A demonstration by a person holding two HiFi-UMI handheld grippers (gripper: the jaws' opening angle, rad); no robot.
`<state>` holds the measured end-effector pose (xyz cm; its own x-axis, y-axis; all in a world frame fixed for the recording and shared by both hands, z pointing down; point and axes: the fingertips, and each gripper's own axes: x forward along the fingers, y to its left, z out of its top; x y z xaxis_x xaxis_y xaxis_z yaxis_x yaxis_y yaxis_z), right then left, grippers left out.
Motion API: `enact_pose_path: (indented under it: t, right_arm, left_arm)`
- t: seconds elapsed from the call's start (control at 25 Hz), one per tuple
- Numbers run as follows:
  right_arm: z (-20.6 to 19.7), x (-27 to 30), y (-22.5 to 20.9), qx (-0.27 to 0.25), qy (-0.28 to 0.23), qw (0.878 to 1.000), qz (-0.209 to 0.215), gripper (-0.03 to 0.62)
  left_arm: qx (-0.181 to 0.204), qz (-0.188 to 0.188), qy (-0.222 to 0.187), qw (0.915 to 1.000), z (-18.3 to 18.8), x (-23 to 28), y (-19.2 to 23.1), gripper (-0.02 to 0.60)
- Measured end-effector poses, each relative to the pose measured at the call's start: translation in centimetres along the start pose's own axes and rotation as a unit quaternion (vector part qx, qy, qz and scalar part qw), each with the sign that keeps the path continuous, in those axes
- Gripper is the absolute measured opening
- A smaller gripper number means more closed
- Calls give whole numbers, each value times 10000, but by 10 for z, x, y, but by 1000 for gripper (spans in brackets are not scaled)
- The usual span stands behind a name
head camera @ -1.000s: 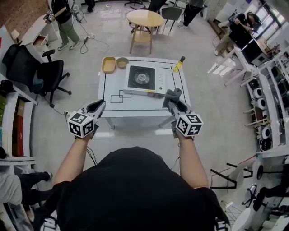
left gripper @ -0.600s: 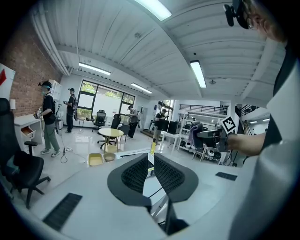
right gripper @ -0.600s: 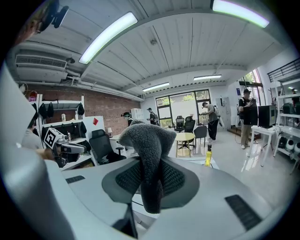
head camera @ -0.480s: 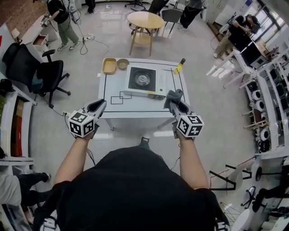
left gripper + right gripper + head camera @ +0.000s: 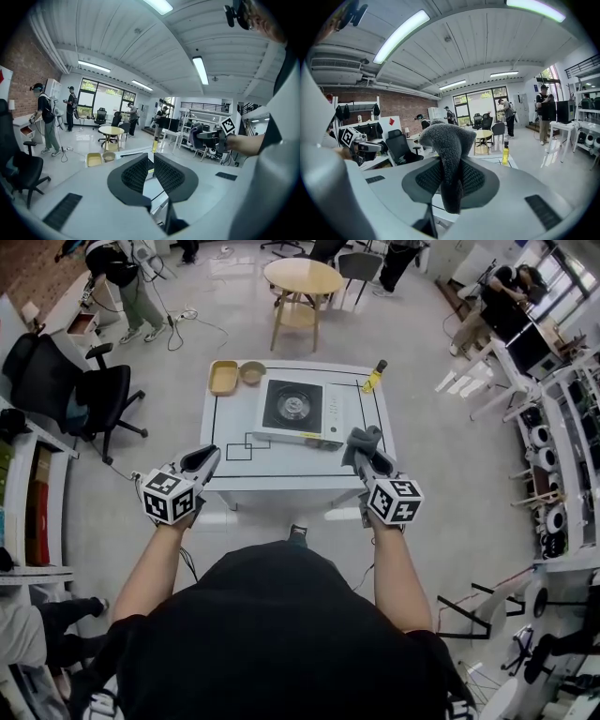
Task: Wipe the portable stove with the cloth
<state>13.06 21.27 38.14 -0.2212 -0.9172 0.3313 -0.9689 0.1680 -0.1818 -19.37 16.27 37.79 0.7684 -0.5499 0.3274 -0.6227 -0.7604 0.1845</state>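
Note:
The portable stove [image 5: 302, 409], white with a black round burner, sits in the middle of the white table [image 5: 281, 463]. My right gripper [image 5: 366, 448] hovers over the table's near right corner, shut on a grey fuzzy cloth [image 5: 362, 438]. In the right gripper view the cloth [image 5: 447, 140] bulges above the jaws and hangs down between them. My left gripper [image 5: 200, 463] is held off the table's near left corner. In the left gripper view its jaws [image 5: 150, 157] are drawn together with nothing between them, and they hide most of the stove.
A yellow tray [image 5: 224, 377] and a small bowl [image 5: 251, 372] stand at the table's far left, and a yellow bottle [image 5: 373, 377] at its far right. Beyond are a round wooden table [image 5: 301, 279], a black office chair [image 5: 94, 390] at left, and several people.
Both grippers keep their pose and grip. The table has shifted slightly in view, and a shoe now shows below its front edge.

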Motion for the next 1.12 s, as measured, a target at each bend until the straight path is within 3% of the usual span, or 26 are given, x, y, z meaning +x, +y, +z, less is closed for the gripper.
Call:
enact_pose_path:
  t: [1.12]
  right_arm:
    - [18, 156, -127, -125, 678, 9970, 338, 106]
  left_arm:
    - [-358, 342, 228, 9985, 25, 169, 55, 58]
